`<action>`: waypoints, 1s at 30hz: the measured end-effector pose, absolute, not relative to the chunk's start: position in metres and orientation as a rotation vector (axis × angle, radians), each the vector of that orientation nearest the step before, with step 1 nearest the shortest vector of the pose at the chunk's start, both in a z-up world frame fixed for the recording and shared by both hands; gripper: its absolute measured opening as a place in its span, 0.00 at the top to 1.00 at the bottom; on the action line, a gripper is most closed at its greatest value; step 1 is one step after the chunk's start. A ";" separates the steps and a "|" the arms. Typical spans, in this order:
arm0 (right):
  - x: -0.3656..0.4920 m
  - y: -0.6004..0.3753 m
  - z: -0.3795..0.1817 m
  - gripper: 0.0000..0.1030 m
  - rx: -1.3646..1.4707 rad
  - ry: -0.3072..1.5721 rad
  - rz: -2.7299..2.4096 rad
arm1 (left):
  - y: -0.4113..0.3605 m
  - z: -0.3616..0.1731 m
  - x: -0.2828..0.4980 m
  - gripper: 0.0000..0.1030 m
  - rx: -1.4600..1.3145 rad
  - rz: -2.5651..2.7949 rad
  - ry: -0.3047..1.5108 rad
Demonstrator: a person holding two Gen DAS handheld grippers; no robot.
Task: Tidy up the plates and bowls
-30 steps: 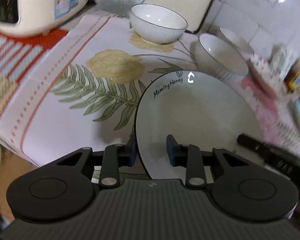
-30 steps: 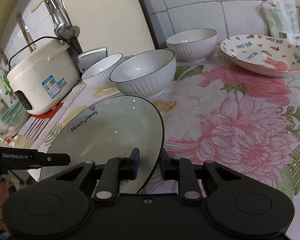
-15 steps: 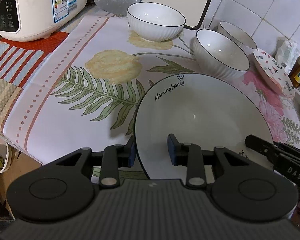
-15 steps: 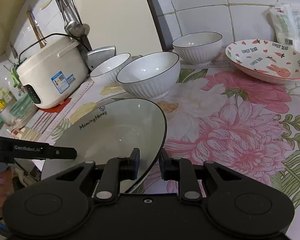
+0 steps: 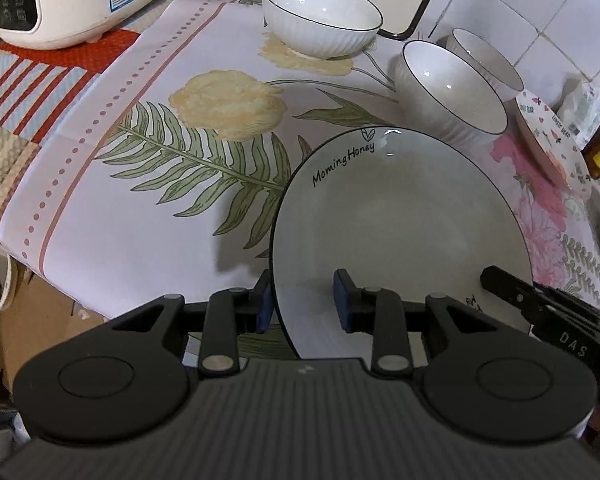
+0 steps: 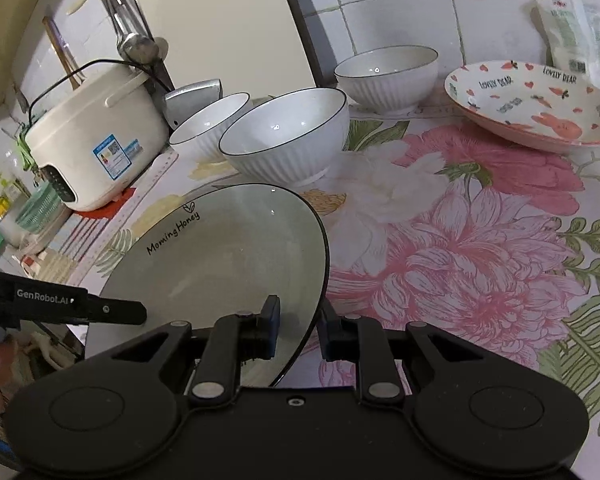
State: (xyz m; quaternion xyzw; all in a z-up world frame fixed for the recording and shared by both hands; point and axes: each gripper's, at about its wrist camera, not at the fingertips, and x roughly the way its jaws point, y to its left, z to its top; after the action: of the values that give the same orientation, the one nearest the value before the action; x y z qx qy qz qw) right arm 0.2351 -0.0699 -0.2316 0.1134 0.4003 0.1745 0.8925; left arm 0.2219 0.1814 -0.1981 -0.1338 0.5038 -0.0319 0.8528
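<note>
Home kitchen: rice cooker (image 6: 88,148) on desk (image 6: 480,248) with floral cover, tiled wall (image 6: 400,4), hanging ladles (image 6: 136,40), cutting board (image 6: 224,20), ribbed white bowls (image 6: 288,136).

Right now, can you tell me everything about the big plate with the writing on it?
The big plate is round, glossy and pale grey-white with a thin dark rim, probably ceramic. "Morning Honey" and a small leaf mark sit near its far edge. It looks empty. The left claw and right claw each straddle its rim on opposite sides above the flowery tablecloth.

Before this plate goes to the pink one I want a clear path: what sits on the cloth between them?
Nothing: in the right wrist view only bare floral tablecloth separates the Morning Honey plate from the pink bunny plate.
</note>
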 end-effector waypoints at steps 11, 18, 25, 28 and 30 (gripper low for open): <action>0.238 -0.080 -0.218 0.78 0.267 0.813 0.366 | 0.176 -0.180 0.212 0.73 -0.244 -0.176 1.008; 0.231 -0.091 -0.208 0.78 0.256 0.791 0.367 | 0.167 -0.177 0.209 0.73 -0.257 -0.197 1.017; 0.219 -0.112 -0.190 0.78 0.253 0.750 0.358 | 0.147 -0.161 0.205 0.73 -0.265 -0.225 1.010; 0.212 -0.127 -0.178 0.78 0.262 0.734 0.347 | 0.134 -0.150 0.204 0.73 -0.265 -0.254 1.006; 0.207 -0.137 -0.170 0.78 0.267 0.722 0.336 | 0.123 -0.144 0.202 0.73 -0.262 -0.273 1.002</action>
State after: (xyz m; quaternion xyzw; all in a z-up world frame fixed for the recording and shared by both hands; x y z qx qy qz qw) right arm 0.2069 -0.1369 -0.1701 0.1297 0.3507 0.1631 0.9130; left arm 0.2017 0.1227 -0.1437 -0.1247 0.4773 -0.1300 0.8601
